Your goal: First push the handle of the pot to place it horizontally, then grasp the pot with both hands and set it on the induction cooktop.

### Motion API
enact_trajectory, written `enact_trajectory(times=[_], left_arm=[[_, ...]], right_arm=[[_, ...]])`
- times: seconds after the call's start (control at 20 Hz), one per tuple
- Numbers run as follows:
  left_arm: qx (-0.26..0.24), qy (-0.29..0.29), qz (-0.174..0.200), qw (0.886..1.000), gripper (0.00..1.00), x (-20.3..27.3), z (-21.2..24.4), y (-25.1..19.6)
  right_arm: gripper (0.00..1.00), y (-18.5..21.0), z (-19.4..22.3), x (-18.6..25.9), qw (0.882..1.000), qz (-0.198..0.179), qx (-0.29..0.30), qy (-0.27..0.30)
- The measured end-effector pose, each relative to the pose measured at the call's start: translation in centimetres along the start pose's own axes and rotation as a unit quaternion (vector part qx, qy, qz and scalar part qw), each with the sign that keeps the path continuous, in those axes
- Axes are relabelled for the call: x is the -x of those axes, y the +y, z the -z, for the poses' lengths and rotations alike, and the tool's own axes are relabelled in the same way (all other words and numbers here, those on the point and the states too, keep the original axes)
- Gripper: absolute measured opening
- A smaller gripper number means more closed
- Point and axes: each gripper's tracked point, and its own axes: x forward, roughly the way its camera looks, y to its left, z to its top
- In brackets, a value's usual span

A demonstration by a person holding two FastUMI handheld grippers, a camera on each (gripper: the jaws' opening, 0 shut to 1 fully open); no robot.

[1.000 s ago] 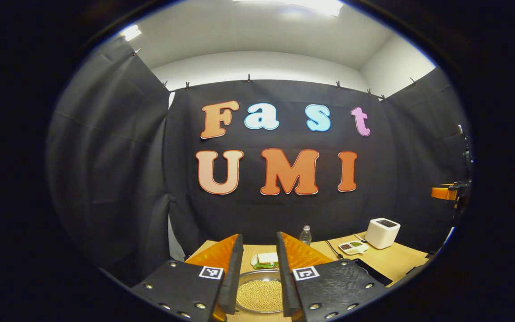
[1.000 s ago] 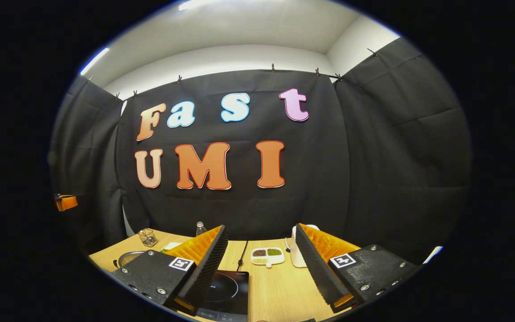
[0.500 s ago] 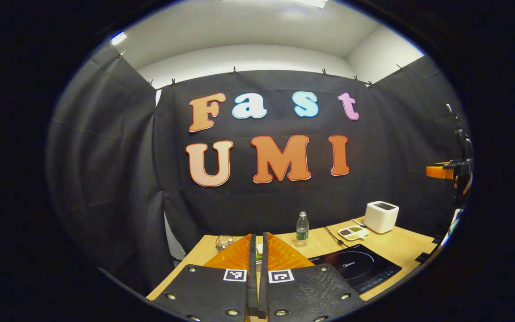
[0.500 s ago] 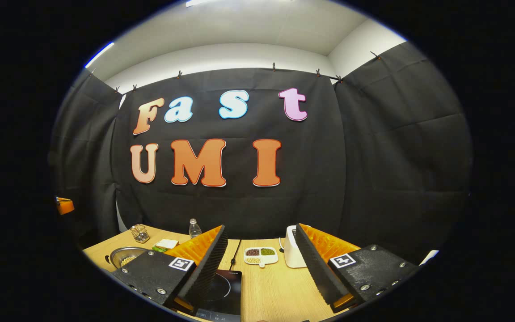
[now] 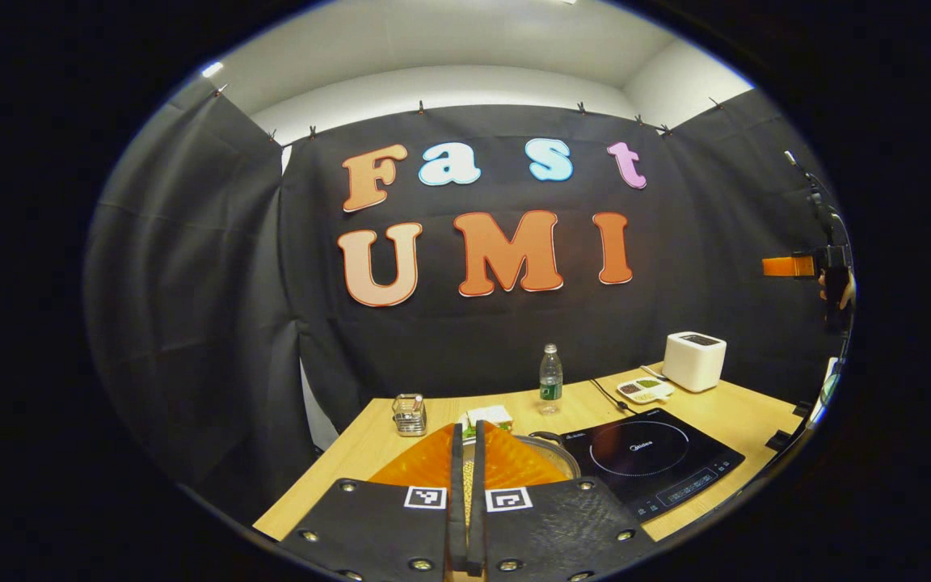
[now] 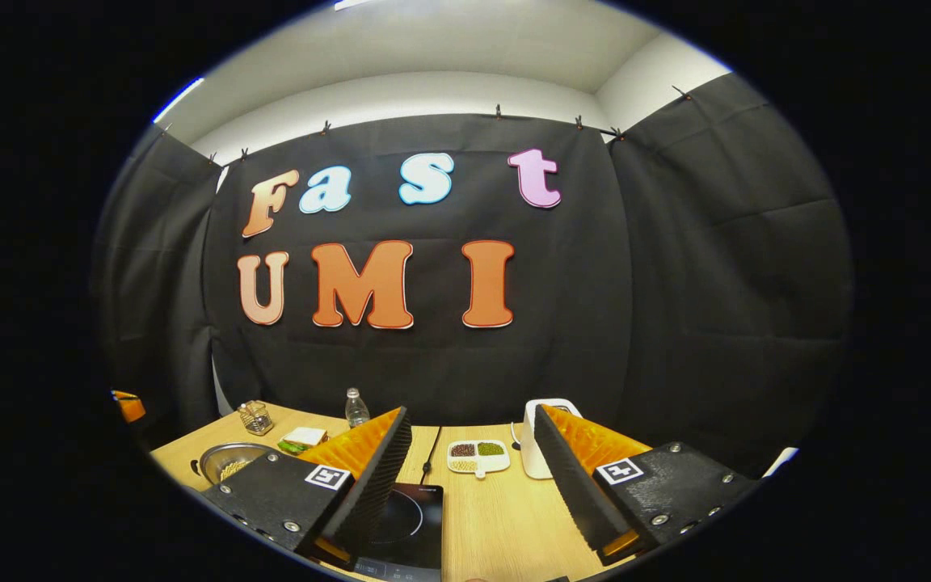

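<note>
Left gripper (image 5: 465, 453) has fingers pressed together, nothing between them; pot (image 5: 550, 453) of yellow grains sits on the table (image 5: 352, 453) just past its tips, touching the induction cooktop (image 5: 647, 461) off to the right. Right gripper (image 6: 469, 440) is spread wide and empty, cooktop (image 6: 409, 525) under its left finger, pot (image 6: 227, 462) far left.
</note>
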Motion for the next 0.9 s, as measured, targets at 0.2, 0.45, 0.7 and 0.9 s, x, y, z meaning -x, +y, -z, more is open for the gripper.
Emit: enact_trajectory(times=[0.2, 0.45, 0.7, 0.9], left_arm=[[0.031, 0.036, 0.004, 0.999, 0.03, 0.2, 4.1, 0.0], [0.049, 0.085, -0.007, 0.995, 0.03, -0.1, 9.3, 0.9], [0.080, 0.137, -0.012, 0.987, 0.03, 0.0, 14.4, 1.2], [0.104, 0.177, -0.022, 0.978, 0.03, -0.3, 17.7, 1.9]], right_arm=[[0.95, 1.0, 0.2, -0.1, 1.000, -0.008, 0.006, -0.001], [0.95, 1.7, 0.7, -0.3, 1.000, -0.013, 0.012, 0.004], [0.95, 2.6, 1.1, -0.7, 1.000, -0.019, 0.011, 0.009], [0.95, 3.3, 1.5, -1.0, 1.000, -0.022, 0.015, 0.014]])
